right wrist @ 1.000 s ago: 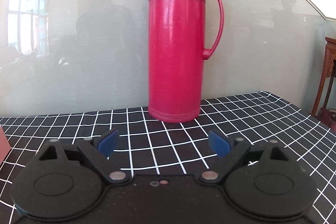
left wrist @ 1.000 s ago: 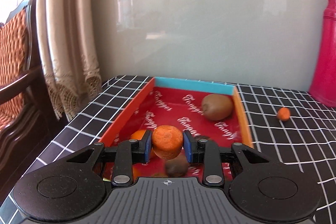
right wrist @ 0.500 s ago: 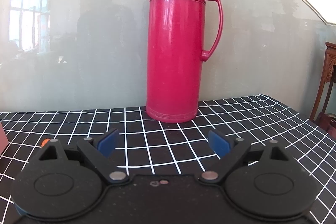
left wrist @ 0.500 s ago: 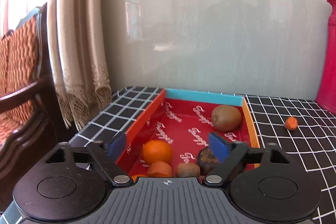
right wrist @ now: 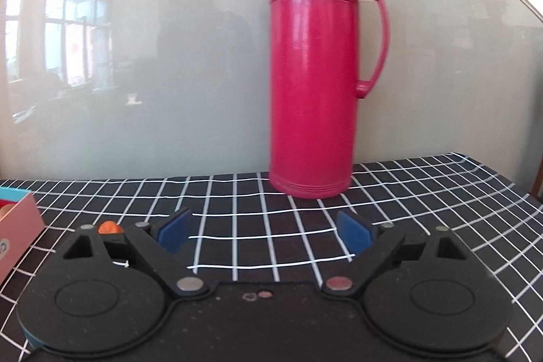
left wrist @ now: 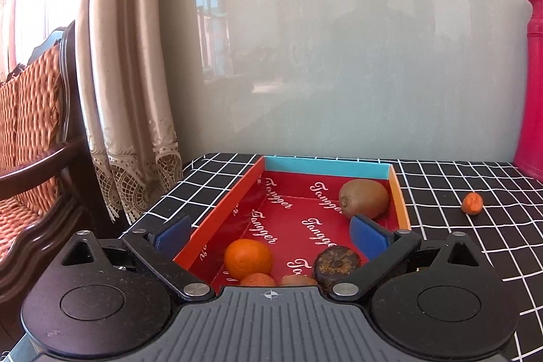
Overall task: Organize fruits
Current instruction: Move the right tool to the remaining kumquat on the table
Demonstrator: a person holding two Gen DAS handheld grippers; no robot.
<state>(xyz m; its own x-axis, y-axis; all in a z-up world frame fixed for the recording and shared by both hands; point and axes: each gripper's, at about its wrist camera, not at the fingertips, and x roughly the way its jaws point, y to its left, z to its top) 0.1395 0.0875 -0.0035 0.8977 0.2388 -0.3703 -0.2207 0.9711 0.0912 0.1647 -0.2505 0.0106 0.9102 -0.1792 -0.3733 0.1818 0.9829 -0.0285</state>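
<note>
My left gripper (left wrist: 271, 234) jaws have just been opening, nothing between them, hovering over the tray (left wrist: 325, 167); right gripper (right wrist: 266, 231) is gaping empty.

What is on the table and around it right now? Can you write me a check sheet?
Surface: black tablecloth with a white grid, against a glossy grey wall.
Job's things: red tray holds a kiwi, an orange, a smaller orange fruit, a brown fruit and a dark round fruit. One small orange fruit lies loose on the cloth, right of the tray.
Clutter: red thermos jug, upright by the wall.
Grippers: left gripper has just been opening, nothing between its fingers; right gripper open, empty.
Cables: nothing seen.
Surroundings: lace curtain and wooden chair at left.
</note>
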